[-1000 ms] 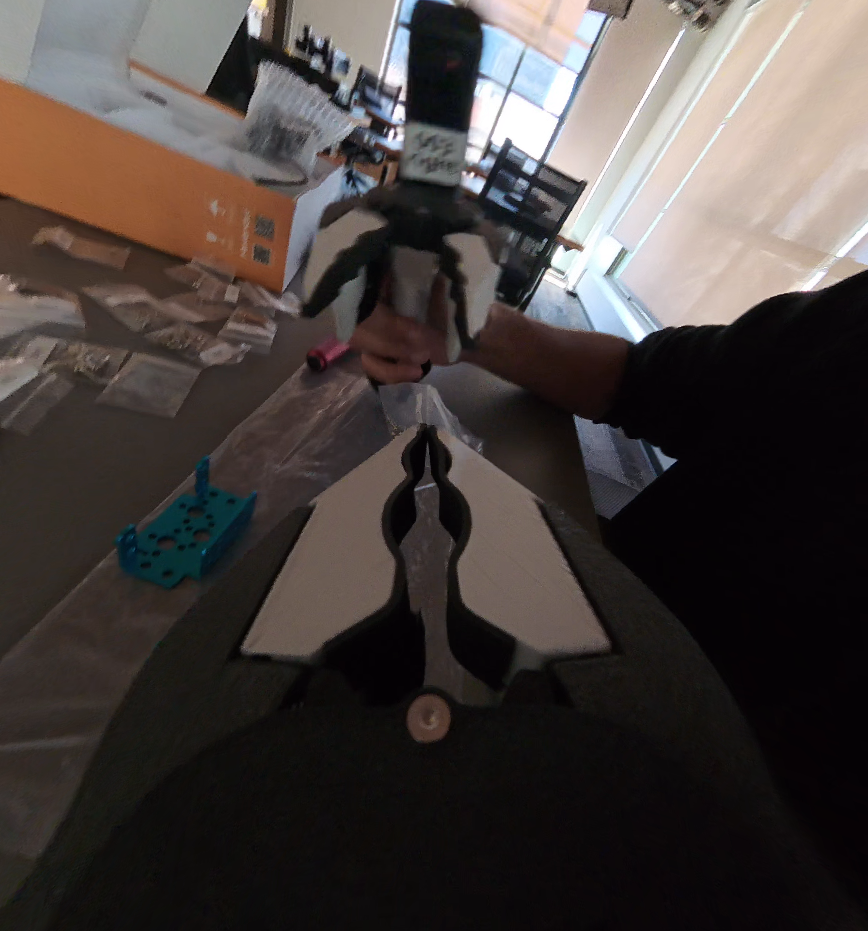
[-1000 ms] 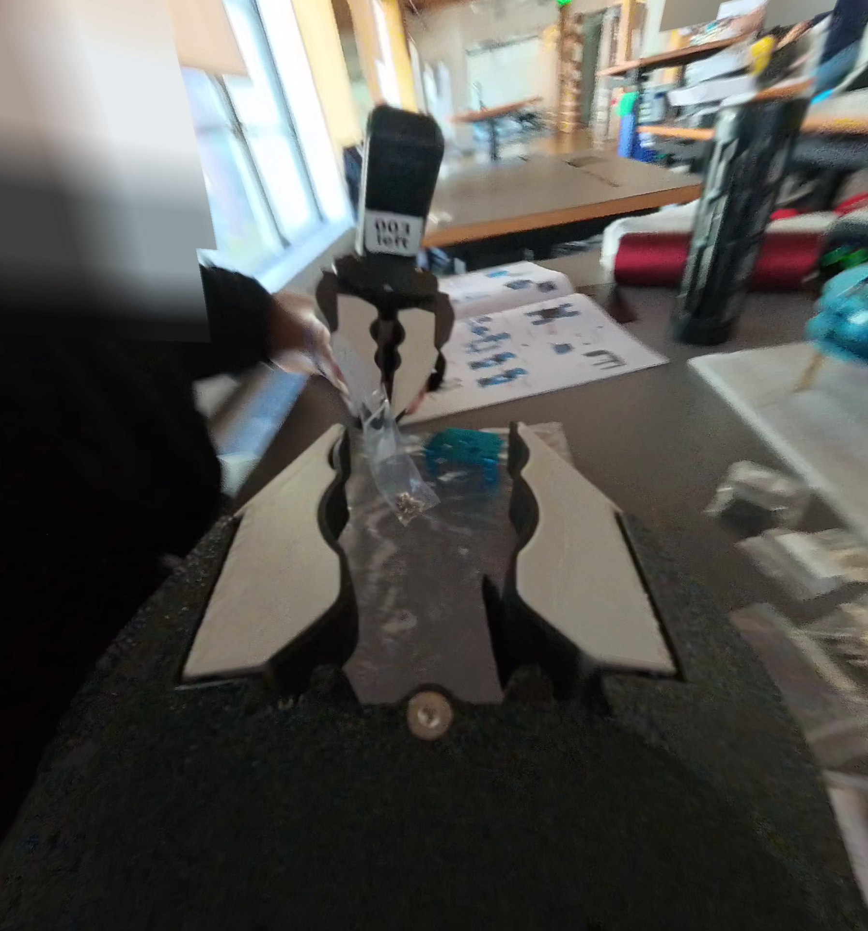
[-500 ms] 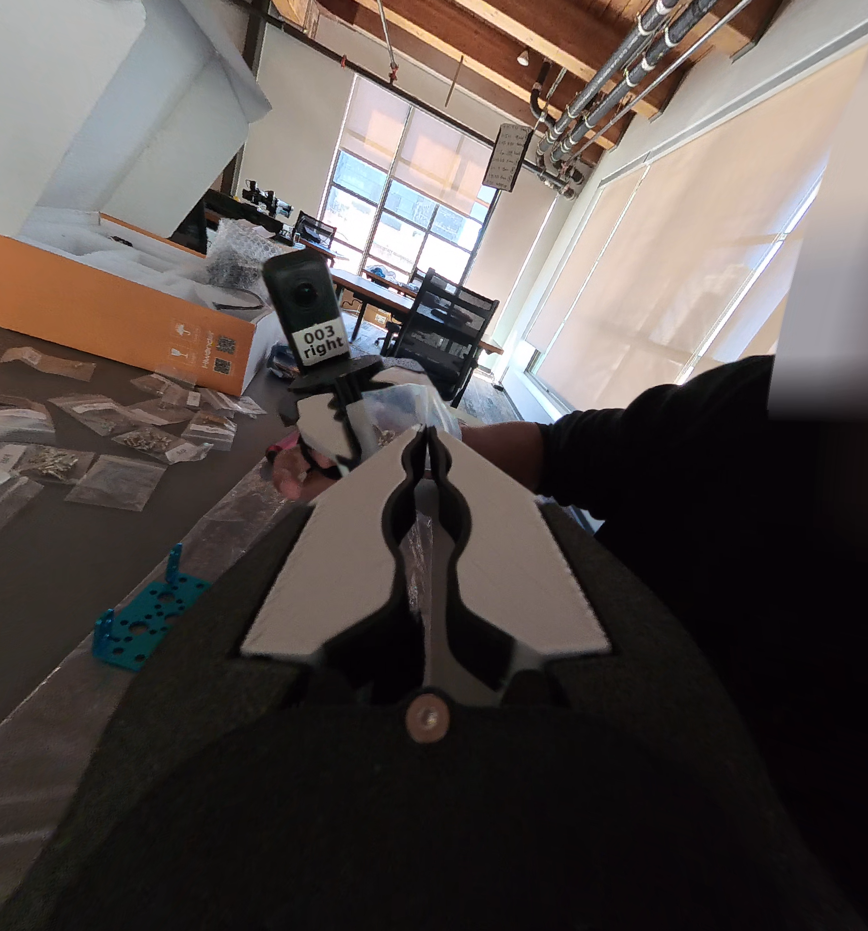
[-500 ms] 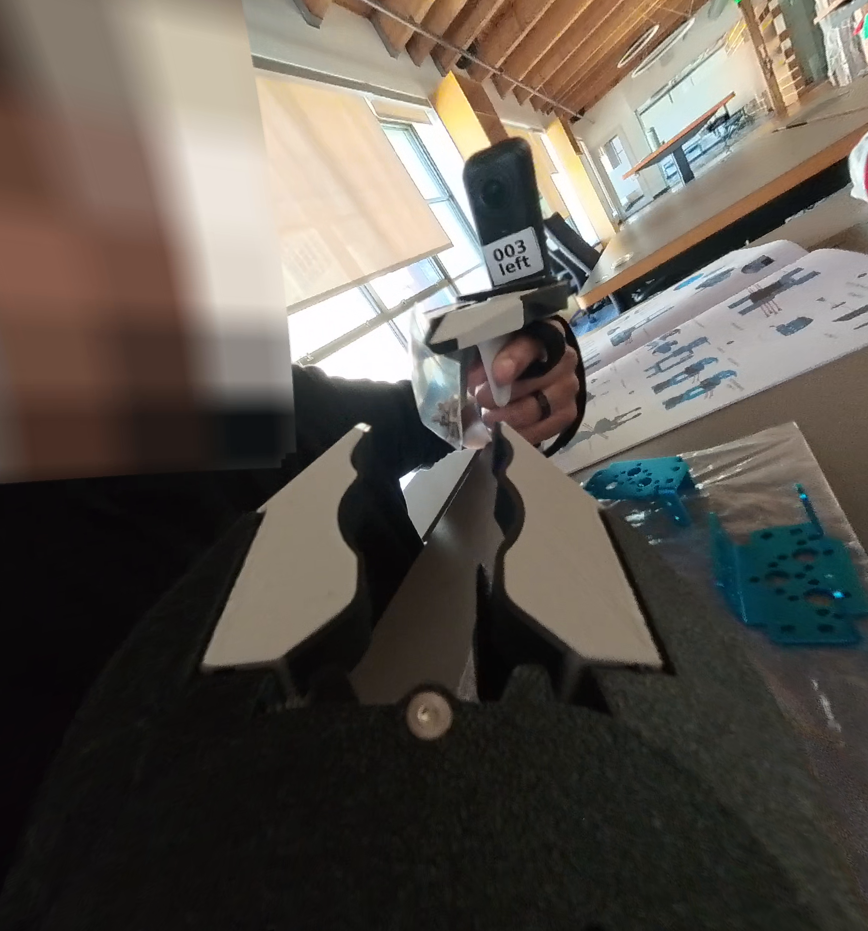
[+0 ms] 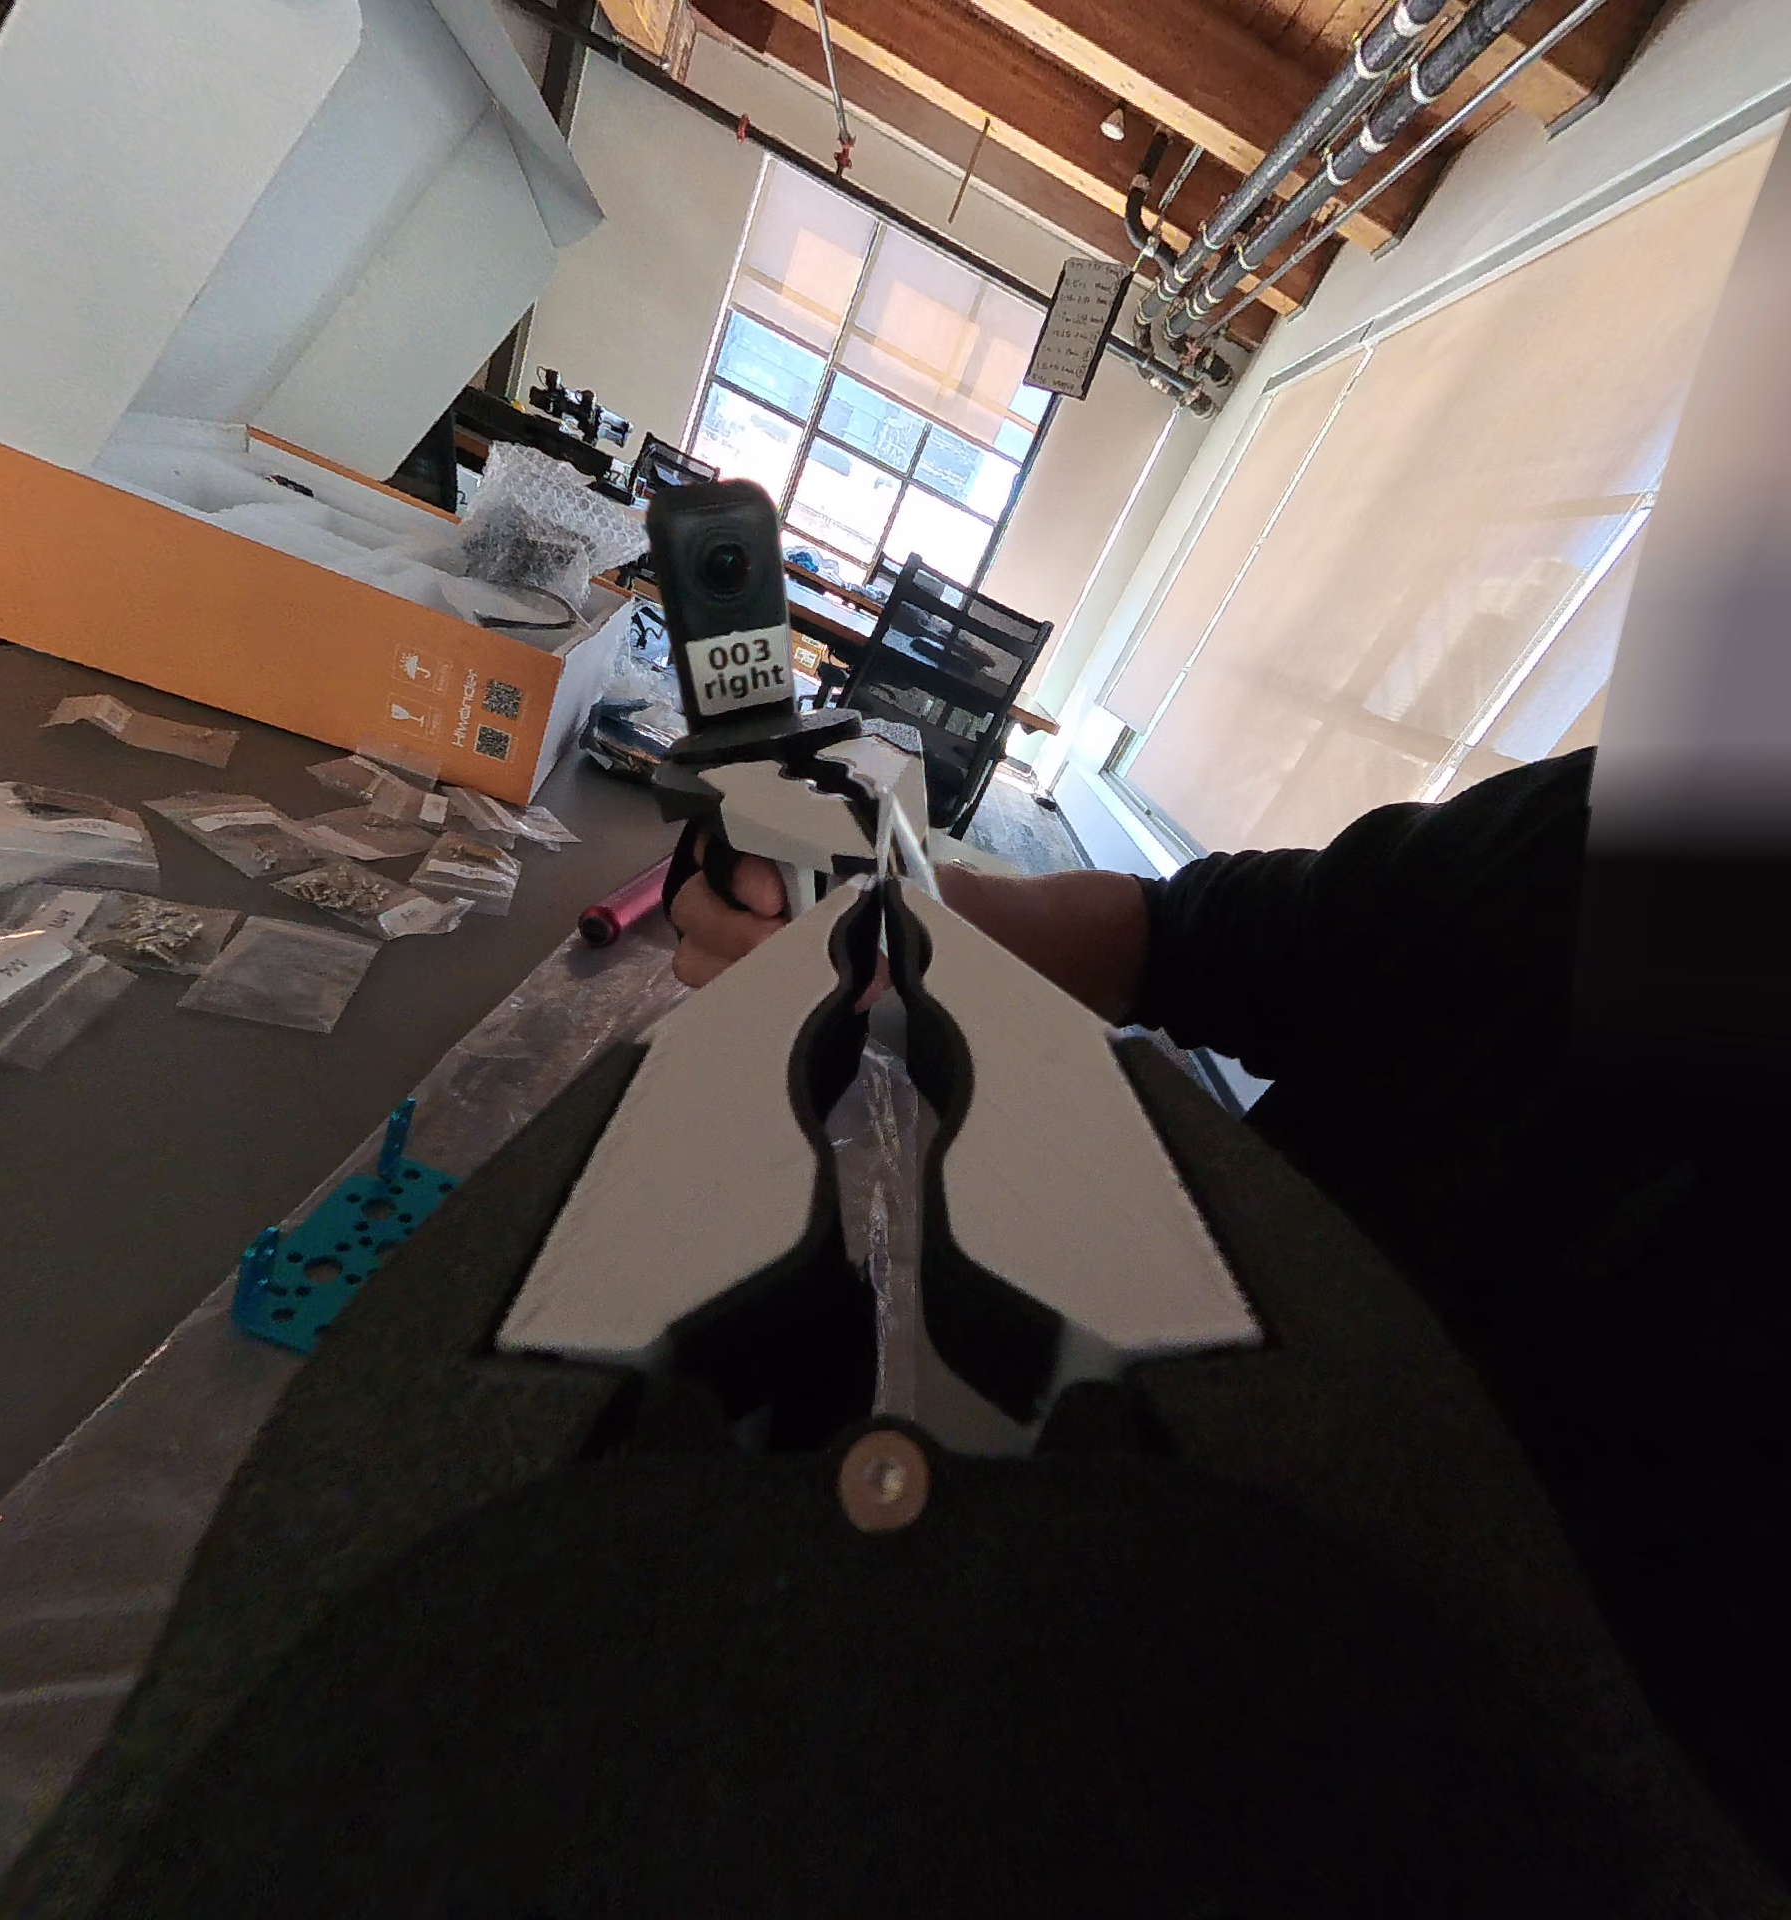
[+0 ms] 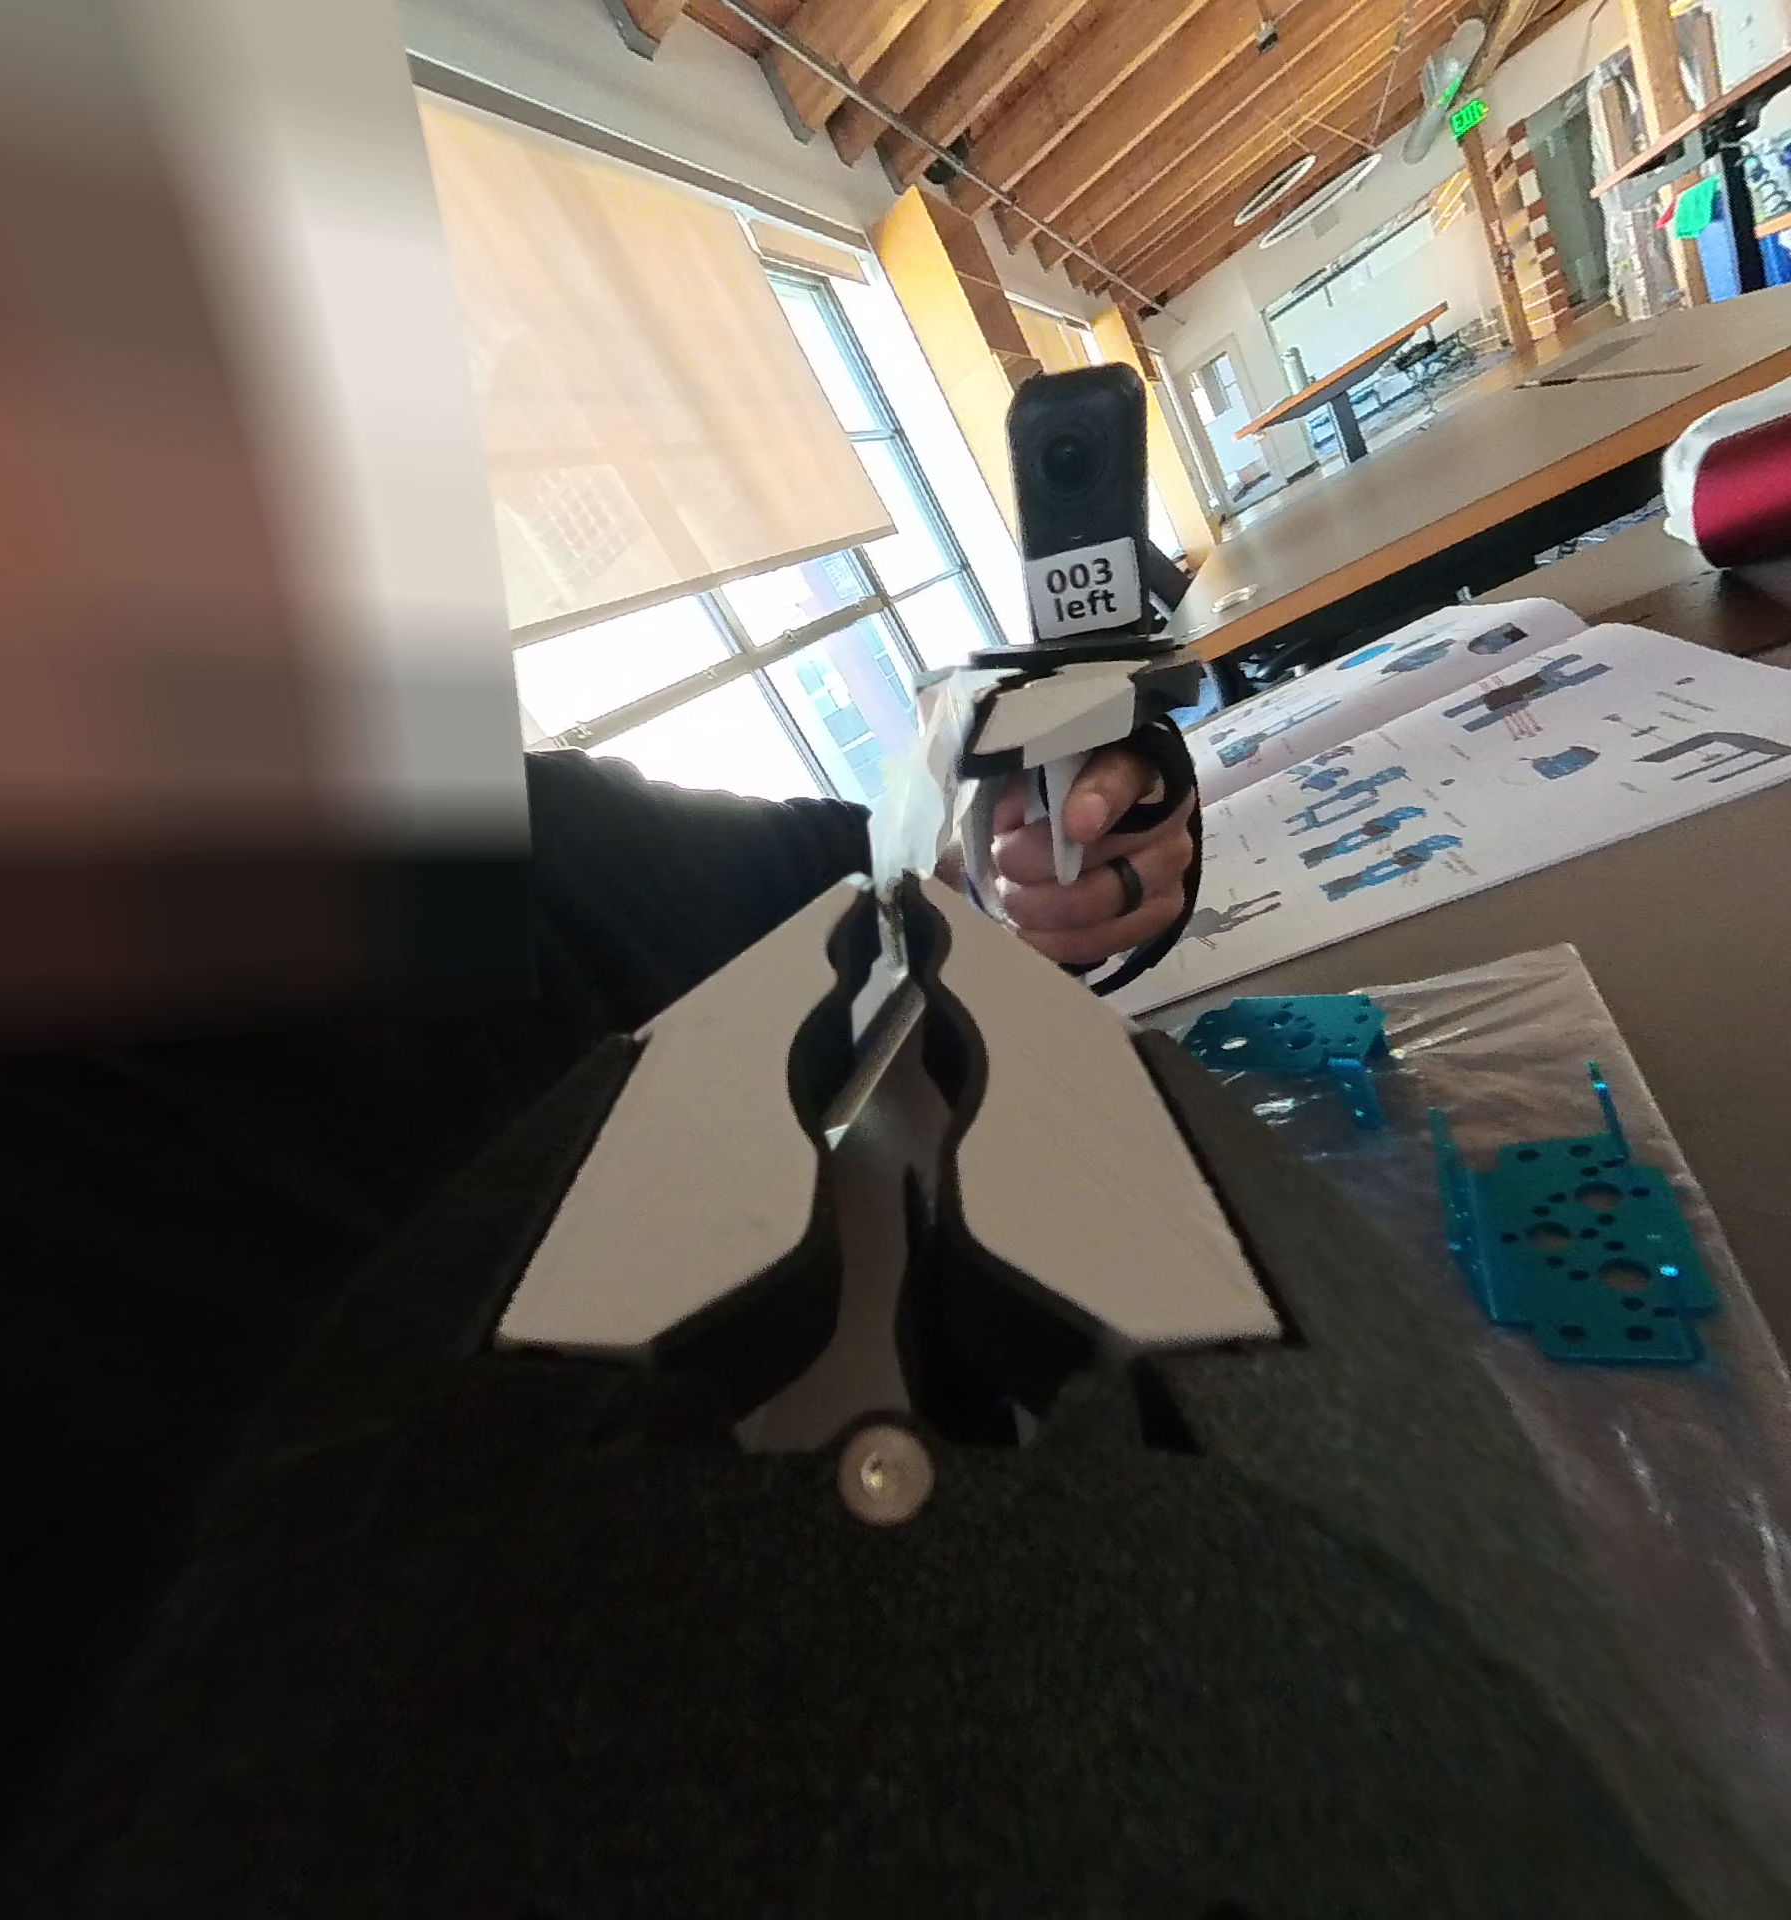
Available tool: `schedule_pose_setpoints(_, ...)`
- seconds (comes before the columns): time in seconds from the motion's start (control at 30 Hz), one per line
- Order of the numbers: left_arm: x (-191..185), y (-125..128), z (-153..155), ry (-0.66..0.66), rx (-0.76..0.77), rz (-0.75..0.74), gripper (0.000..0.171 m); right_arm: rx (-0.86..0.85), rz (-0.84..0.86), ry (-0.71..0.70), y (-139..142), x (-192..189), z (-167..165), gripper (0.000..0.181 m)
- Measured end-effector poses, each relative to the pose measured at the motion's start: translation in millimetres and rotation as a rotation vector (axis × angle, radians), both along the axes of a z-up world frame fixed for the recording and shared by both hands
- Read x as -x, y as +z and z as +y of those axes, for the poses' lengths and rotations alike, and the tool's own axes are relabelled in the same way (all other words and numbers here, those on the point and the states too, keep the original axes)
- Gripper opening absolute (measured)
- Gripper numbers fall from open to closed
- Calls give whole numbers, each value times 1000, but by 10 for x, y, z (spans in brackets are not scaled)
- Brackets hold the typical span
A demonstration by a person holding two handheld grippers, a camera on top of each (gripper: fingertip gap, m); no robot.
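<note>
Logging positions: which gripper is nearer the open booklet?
Left. The left gripper hangs just in front of the open booklet; the right gripper sits farther back, both shut on one clear bag.

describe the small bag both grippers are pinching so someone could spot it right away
Look above the dark table, where the left gripper and right gripper meet tip to tip. Stretched between them is a small clear plastic bag. Unlike the packets lying flat on the table, it hangs in mid-air.

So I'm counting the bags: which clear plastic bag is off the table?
The small clear bag pinched between the left gripper and right gripper; the other parts bags lie flat on the table.
</note>
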State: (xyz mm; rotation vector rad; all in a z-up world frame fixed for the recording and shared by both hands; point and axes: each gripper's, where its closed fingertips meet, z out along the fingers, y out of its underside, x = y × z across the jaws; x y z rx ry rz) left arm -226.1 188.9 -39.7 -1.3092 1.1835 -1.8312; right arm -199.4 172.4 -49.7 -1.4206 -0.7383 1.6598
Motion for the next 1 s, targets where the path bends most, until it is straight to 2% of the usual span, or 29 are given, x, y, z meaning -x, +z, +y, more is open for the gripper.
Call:
schedule_pose_setpoints(0.3,-56,-182,56,37,-58,77,0,-13,-198,-115,-189,-83,155,2)
schedule_pose_setpoints(0.6,-132,-479,136,101,-201,227,6,59,-335,-141,-356,-232,215,1)
schedule_pose_setpoints(0.7,-141,-599,147,102,-273,293,11,88,-446,-140,-524,-342,152,1)
schedule_pose_setpoints(0.83,-145,-738,171,104,-348,363,12,78,-726,-164,-974,-549,32,2)
schedule_pose_setpoints(1.0,-172,-818,100,88,-413,378,13,65,-810,-162,-1168,-640,-18,2)
